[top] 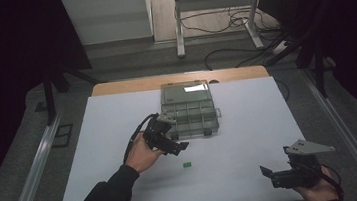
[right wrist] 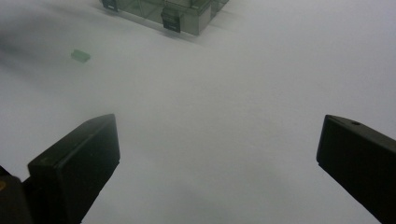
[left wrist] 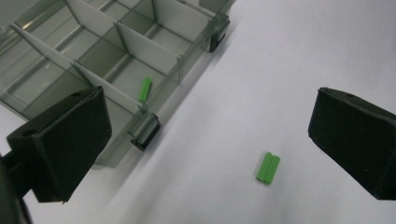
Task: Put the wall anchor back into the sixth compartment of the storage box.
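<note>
While the compartment box (top: pixel 189 108) is sitting open toward the table's (top: pixel 251 138) far edge with one green piece (left wrist: pixel 145 88) inside, both grippers, left (top: pixel 169 140) and right (top: pixel 273 175), are hovering spread and empty, leaving another green piece (top: pixel 187 164) lying mid-table.

White-topped table (top: pixel 120 137) with a wood strip along the far edge carries a clear compartment box (top: pixel 189 110) near the far middle and a small green piece (top: pixel 187 164) lying apart, nearer the person.
</note>
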`<state>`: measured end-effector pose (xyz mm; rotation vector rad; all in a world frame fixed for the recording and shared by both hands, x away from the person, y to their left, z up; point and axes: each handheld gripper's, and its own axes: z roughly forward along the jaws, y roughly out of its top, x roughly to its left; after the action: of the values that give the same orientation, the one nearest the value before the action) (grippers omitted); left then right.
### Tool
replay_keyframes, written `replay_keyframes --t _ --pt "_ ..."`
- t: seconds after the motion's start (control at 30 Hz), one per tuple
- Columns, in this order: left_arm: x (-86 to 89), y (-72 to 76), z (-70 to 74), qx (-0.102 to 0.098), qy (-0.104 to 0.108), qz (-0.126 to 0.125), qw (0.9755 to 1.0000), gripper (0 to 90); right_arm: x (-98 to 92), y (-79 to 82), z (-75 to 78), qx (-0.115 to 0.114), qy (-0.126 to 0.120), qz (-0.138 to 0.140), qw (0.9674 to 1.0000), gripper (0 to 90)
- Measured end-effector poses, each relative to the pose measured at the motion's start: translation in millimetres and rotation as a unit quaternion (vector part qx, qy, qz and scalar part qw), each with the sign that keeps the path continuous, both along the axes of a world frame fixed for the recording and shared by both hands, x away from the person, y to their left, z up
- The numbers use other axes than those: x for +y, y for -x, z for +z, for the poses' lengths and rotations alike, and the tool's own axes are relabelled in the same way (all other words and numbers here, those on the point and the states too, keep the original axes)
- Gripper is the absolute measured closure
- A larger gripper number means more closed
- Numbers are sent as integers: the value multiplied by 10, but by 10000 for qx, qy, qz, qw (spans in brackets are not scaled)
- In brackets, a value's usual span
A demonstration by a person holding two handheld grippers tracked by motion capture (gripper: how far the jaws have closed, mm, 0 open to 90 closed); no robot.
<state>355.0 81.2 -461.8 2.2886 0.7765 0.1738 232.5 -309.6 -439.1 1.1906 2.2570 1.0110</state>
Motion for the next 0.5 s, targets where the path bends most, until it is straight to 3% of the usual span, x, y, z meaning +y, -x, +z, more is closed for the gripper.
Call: replay_keyframes --t 0.27,0.5 --pt "39 115 -25 153 134 -8 9998 20 0 3 1 -9 -4 11 10000 0" --pt "-4 202 -117 204 -6 -87 9998 46 3 4 1 -14 1 19 10000 0"
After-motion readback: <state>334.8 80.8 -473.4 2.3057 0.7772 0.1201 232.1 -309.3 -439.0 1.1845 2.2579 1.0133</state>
